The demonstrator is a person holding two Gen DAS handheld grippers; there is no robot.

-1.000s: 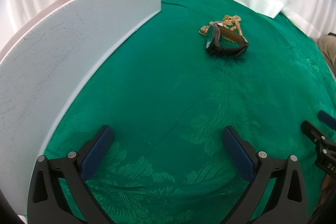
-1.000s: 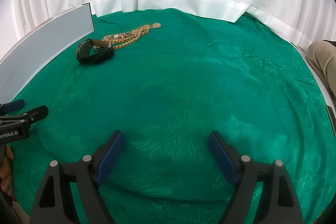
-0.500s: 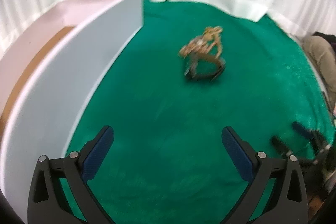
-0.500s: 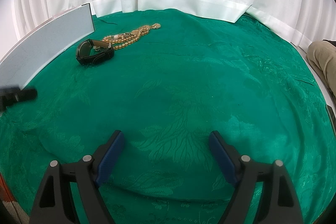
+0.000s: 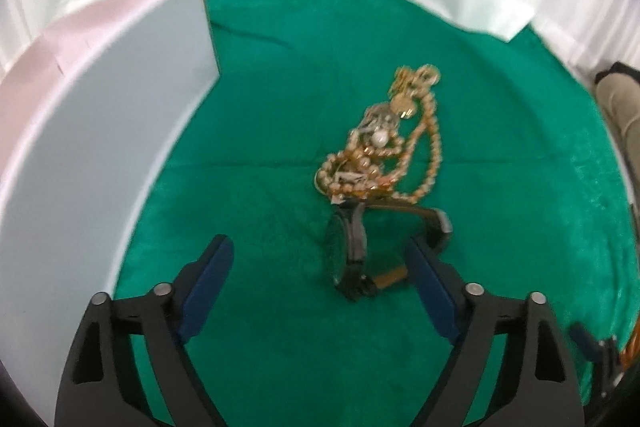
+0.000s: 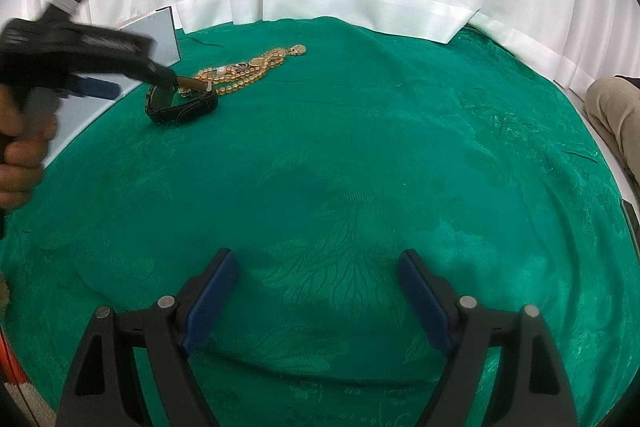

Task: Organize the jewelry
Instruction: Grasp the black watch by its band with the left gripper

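Now the left hand-held gripper [image 5: 318, 263] hangs spread apart around the black wristwatch [image 5: 352, 251] — gold bead necklace [image 5: 400, 155] just behind it on the green worktop [image 6: 360, 155]; the right hand-held gripper [image 6: 316, 281] gapes too — empty.

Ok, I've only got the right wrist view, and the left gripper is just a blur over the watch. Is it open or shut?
Observer: Open. In the left wrist view the left gripper has its fingers spread wide and grips nothing.
Operator: Is the watch between them?
Observer: Yes. The watch stands on edge between them, much closer to the right finger than to the left one.
Operator: And the necklace?
Observer: The necklace is piled just beyond the watch, past the fingertips. I can't tell whether the two touch.
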